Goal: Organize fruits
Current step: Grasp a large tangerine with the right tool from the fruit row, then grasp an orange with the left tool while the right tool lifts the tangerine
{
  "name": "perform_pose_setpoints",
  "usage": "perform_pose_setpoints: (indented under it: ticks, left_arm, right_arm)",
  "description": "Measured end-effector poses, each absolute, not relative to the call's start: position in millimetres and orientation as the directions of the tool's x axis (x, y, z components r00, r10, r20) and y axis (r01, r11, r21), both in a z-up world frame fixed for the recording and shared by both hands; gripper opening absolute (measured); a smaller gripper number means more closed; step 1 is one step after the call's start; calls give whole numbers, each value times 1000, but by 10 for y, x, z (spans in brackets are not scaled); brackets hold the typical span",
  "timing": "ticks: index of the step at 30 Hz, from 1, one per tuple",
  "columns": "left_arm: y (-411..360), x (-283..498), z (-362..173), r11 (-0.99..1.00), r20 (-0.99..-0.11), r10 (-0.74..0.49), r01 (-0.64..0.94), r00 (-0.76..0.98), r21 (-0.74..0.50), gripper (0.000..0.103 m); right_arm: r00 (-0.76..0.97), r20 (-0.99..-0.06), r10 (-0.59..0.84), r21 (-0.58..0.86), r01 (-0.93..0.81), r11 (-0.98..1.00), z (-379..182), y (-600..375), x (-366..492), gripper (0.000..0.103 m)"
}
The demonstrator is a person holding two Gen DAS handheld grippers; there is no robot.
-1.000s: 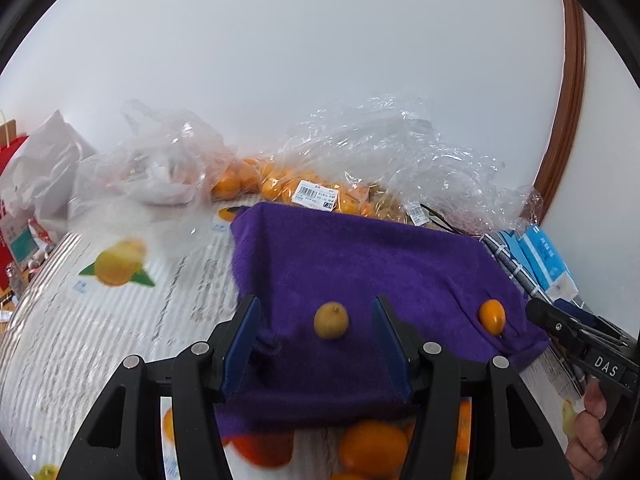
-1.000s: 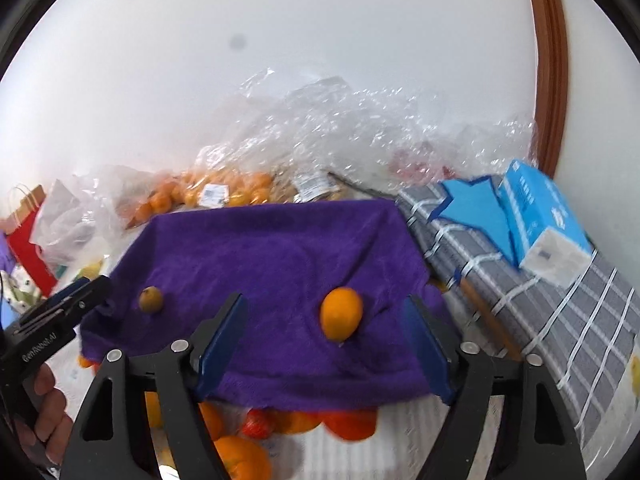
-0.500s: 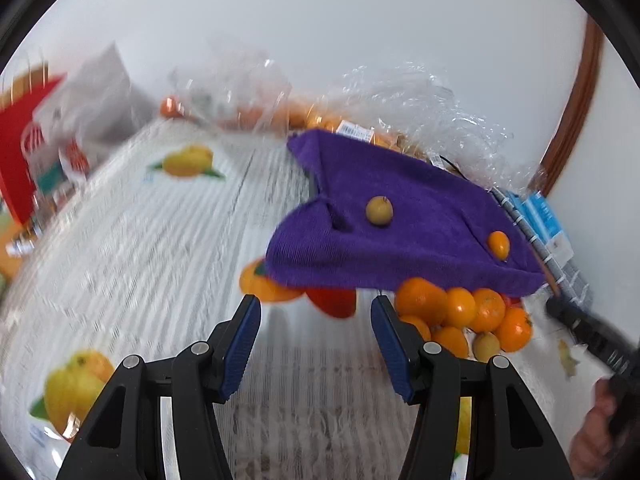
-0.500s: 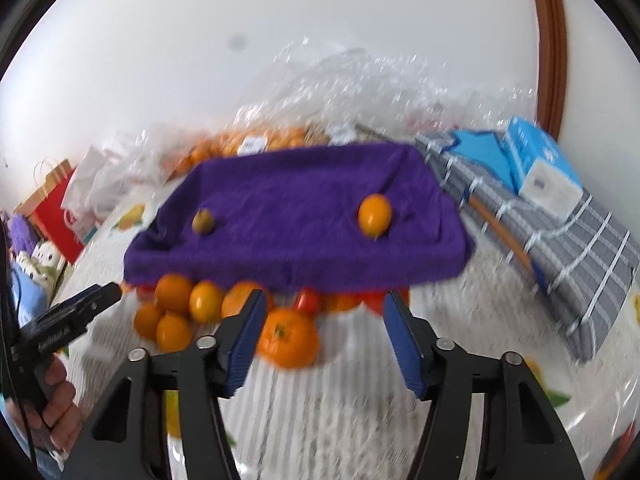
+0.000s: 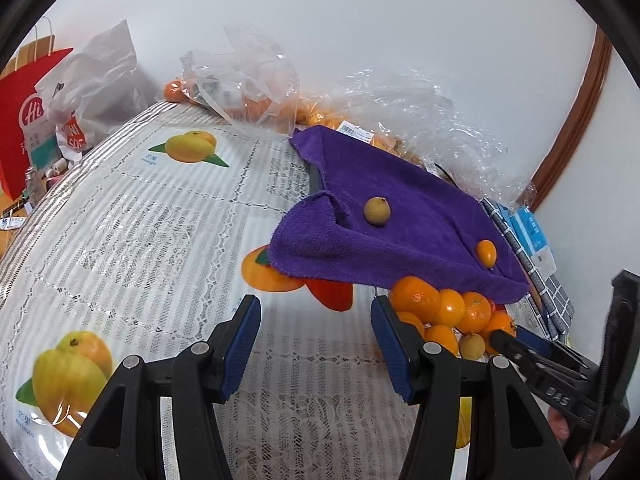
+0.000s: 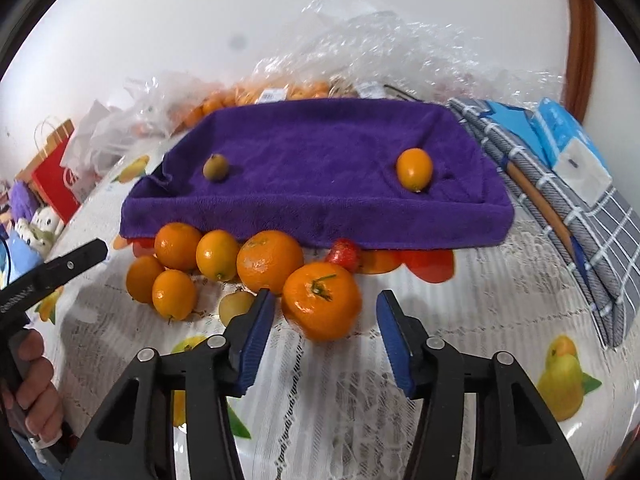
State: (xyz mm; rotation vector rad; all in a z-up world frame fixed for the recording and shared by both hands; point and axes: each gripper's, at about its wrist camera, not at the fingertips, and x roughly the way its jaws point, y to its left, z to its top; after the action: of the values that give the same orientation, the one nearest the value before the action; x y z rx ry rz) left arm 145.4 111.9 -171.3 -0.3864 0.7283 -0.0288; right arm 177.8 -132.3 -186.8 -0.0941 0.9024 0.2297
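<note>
worktop (image 6: pixel 460 320): covered by a lace-pattern cloth with printed fruit pictures; the printed fruit is flat artwork, not stock. the left half, seen in the left wrist view, carries nothing loose and offers the widest room for moving.

purple towel (image 6: pixel 320 168): laid over a raised support that is hidden, so it forms a low platform at the back of the working area. judged to serve as the sorting surface, since one fruit sits toward each end. its near edge overhangs the loose pile; its left corner is folded and drooping.

plastic bags (image 6: pixel 400 48): crumpled against the wall behind the towel, with more oranges inside. they close off the rear. a checked cloth (image 6: pixel 560 184) and blue packet close off the right.

loose oranges (image 6: pixel 224 256): clustered touching one another along the towel's near edge, some partly beneath it, with a small red fruit and a pale yellowish one among them.

large orange (image 6: pixel 322 306): nearest of the pile, stalk up, lying just ahead of the right gripper (image 6: pixel 324 332), whose jaws stand wide apart and hold nothing. judged the next pick; neighbours crowd its left, its right is free.

left gripper (image 5: pixel 316 344): jaws likewise wide apart and empty, over bare cloth left of the pile.

small orange fruit (image 6: pixel 415 169): right end of towel.

greenish-brown fruit (image 6: pixel 215 167): left end, well apart.
</note>
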Motion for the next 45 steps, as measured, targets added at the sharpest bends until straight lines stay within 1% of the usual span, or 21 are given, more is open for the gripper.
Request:
perform_pose_setpoints:
  ticks: [3,6,11,14,16,18,20,21,22,24,30,34,38,45]
  left_arm:
    - [1088,1463,-1714,928,-640,-188,-79,745,-365,55]
    - [1047,1490,-1735,914,-635,-260,-26,727,-405,55]
    - [858,1546,-1768,904,-641,-347,62,684,-422,53]
    - [759,1592,-1788,901,-649,-376,96,661,-423,53]
    - [718,1632,-1803,899,-655,-386,107,650,-424,52]
    - [711,1667,-1827,894,-660,-397,107,637,-435,49]
    - [742,1720,-1870,874,-659,-429,99,618,-475,36]
    - [764,1732,-1886,863,-653,-442,94,614,-496,33]
    - [791,1745,-1901,853,-650,-454,86,609,-515,30]
    - [843,1742,-1918,833,-638,-476,77,606,-548,30]
    - [863,1683,-1876,849,-635,-434,54,639,-526,30]
    - [879,1610,-1802,869,-617,-391,53,683,-492,30]
    - [938,1603,-1780,857,-598,-399,51,695,-512,30]
    - [993,1530,-1714,853,-567,-397,61,722,-519,30]
  right_arm:
    - [599,-792,117,-35,-237,971,-1937,-1278,1840,50]
    - [576,-806,135,-14,-247,969,-1999,-1281,1887,43]
    - [586,-796,153,16,-232,973,-1973,-1384,1853,43]
    - [593,-781,196,72,-227,971,-1935,-1496,1790,43]
    - [600,-776,195,80,-214,974,-1918,-1559,1760,43]
    - [595,-777,205,97,-208,973,-1923,-1603,1753,43]
    - [588,-780,215,113,-205,972,-1933,-1620,1772,43]
    - [586,-781,214,116,-201,973,-1940,-1624,1784,43]
    - [586,-783,210,113,-198,974,-1945,-1622,1784,43]
    - [593,-780,199,99,-198,975,-1943,-1603,1771,43]
    - [637,-753,168,50,-198,979,-1887,-1552,1686,43]
    - [655,-737,166,60,-182,981,-1853,-1602,1633,43]
    - [653,-739,166,84,-156,984,-1849,-1693,1589,43]
    - [644,-752,140,83,-118,990,-1854,-1804,1475,43]
